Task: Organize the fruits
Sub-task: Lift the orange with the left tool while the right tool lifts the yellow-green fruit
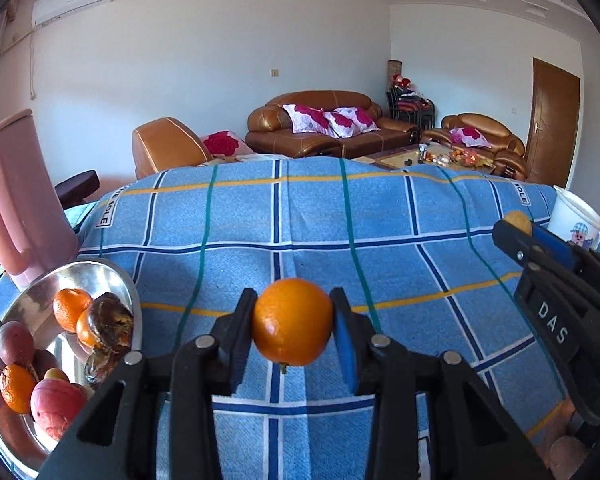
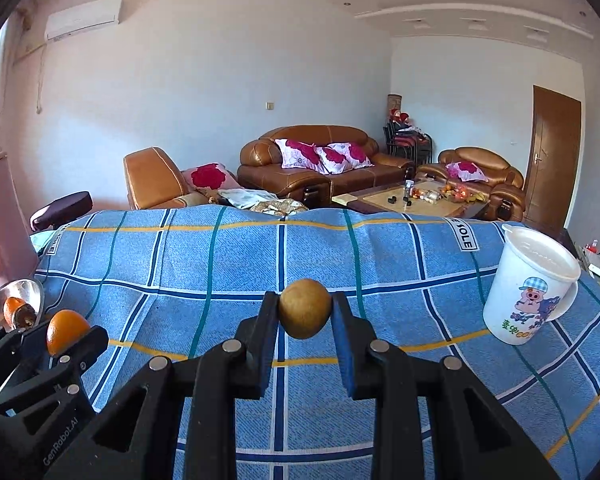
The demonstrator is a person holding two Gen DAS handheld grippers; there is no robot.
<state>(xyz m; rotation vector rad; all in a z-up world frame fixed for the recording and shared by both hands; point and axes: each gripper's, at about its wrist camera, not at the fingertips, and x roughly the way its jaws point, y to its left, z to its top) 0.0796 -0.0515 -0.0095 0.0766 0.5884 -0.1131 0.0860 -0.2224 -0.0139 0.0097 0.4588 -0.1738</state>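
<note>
Left fingers [image 1: 293, 326] clamped on orange [image 1: 292, 321], held mid-pad, clear of bench [image 1: 399, 216]. Right fingers [image 2: 304, 309] clamped on brown fruit [image 2: 305, 308], gripped near pad tips, also lifted off cloth. Risks, as judged: round skins pinched at two small contacts only; slip or roll-out likely if wrist is tilted or swung fast; brown fruit more exposed, seated close to tips. Bowl [image 1: 100, 270] at left already crowded; orange could roll off pile if released high. Cup [image 2: 528, 286] near right gripper's side; could be knocked.
</note>
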